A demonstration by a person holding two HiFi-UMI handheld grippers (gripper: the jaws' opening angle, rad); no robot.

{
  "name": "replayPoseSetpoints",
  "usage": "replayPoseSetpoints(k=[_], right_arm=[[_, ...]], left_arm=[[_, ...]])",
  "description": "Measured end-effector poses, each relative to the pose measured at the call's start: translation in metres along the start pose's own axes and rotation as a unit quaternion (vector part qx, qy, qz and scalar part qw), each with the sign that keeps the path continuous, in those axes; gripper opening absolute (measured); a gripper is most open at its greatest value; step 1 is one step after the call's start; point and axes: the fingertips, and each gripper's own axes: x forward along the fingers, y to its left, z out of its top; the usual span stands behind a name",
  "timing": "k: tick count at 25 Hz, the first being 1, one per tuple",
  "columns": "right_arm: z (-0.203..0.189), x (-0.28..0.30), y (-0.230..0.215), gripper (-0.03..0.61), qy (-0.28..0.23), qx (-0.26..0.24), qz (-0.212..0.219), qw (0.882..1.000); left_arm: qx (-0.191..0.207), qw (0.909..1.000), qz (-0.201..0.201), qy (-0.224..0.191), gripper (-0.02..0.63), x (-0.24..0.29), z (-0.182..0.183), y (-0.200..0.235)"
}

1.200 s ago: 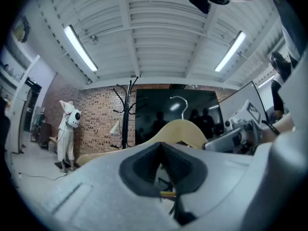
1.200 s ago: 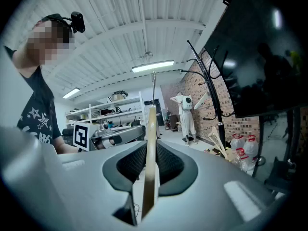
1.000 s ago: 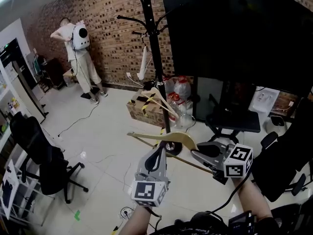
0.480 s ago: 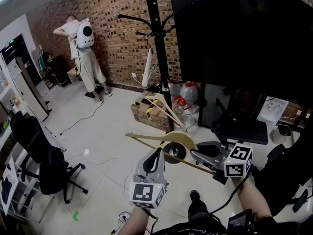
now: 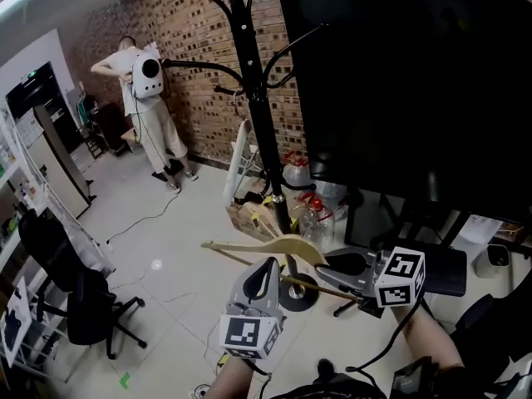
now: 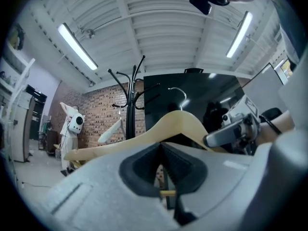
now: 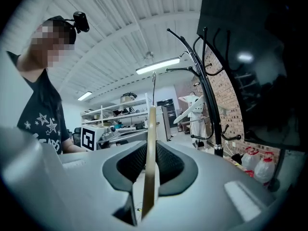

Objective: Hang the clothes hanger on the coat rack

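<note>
Left claw, right claw clamp hanger; coat rack beyond

One hanger, one coat rack, two tongs

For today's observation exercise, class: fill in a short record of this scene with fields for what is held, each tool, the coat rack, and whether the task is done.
Held item: wooden clothes hanger
Left tool: shut on the hanger's lower rod
Right tool: shut on the hanger's wooden arm
Coat rack: black, upright, by the brick wall
Hanger on rack: not yet
</note>
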Motion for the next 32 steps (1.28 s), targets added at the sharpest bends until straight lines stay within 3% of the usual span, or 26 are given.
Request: replayPoseSetpoints(k=[14,32], right_arm=[[0.025,0.018,-0.073,0.058,0.005,-0.012,0.071,0.997],[0.07,0.049,-0.094,0.058,0.011,-0.044,0.078,0.996]], left_arm=[[0.009,0.9981,0.061,-0.004,0.003,0.066,0.013,0.031],[0.014,0.9977,0.063,-0.021,0.003,0.088,0.045,0.075]])
